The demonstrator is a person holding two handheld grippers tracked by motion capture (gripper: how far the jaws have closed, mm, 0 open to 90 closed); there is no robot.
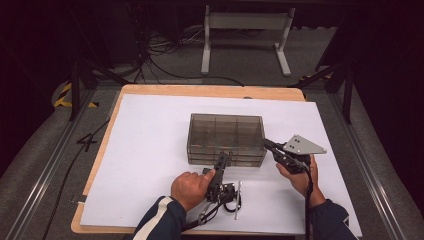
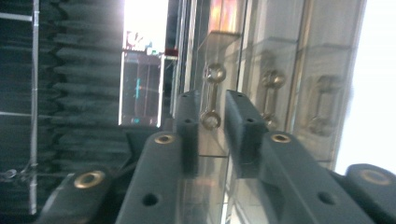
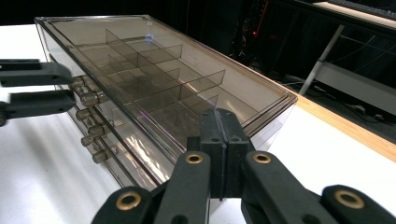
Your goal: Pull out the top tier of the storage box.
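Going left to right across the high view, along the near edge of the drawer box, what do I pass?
The person's left hand → left gripper at the drawer box front → right gripper at the box's right corner → its grey three-cornered plate.

We see the drawer box (image 1: 226,138) on the paper sheet (image 1: 150,150), which lies on the table (image 1: 200,91). Our left gripper (image 1: 223,159) is at its front handles (image 2: 211,100), jaws either side of one. Our right gripper (image 1: 267,144) rests against its right front corner.
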